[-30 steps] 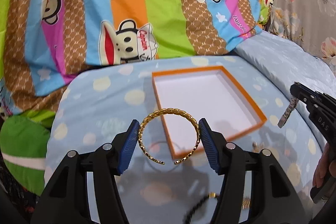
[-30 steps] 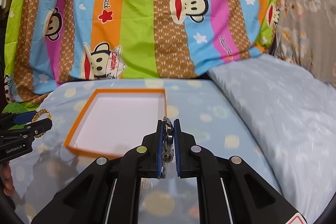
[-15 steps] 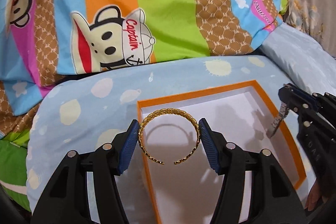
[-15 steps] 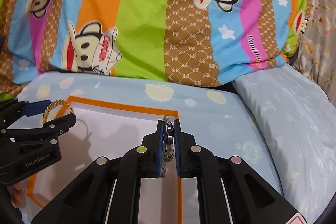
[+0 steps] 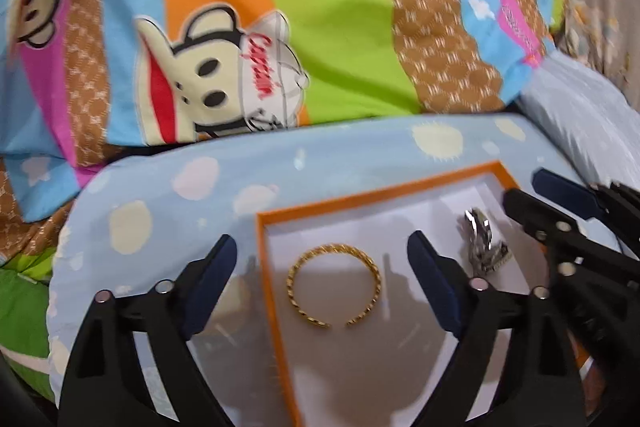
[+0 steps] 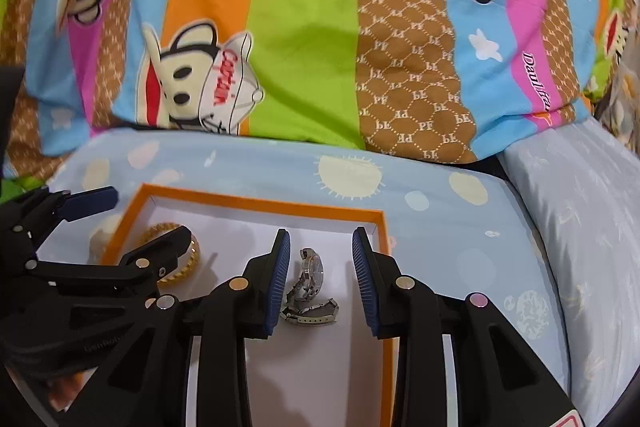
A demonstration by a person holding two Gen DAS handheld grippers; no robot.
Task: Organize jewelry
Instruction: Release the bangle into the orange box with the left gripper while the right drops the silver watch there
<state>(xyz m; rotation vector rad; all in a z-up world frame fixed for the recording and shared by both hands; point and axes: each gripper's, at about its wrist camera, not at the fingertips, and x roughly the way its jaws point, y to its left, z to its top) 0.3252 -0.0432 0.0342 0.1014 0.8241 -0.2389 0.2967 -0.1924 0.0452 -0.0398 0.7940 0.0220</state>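
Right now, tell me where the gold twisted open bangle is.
The gold twisted open bangle lies flat on the white floor of the orange-rimmed box, near its left wall in the left wrist view, left of the silver metal watch.

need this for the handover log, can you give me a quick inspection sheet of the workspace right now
surface: light blue cushion with sun and cloud print
job's things: gold bangle and silver watch lying apart inside the orange-rimmed box
clutter: nothing seen
grippers: left tongs opening, bangle between the jaws but untouched; right tongs opening, watch released between them
cables: nothing seen
surroundings: striped cartoon monkey blanket behind; pale blue pillow at right
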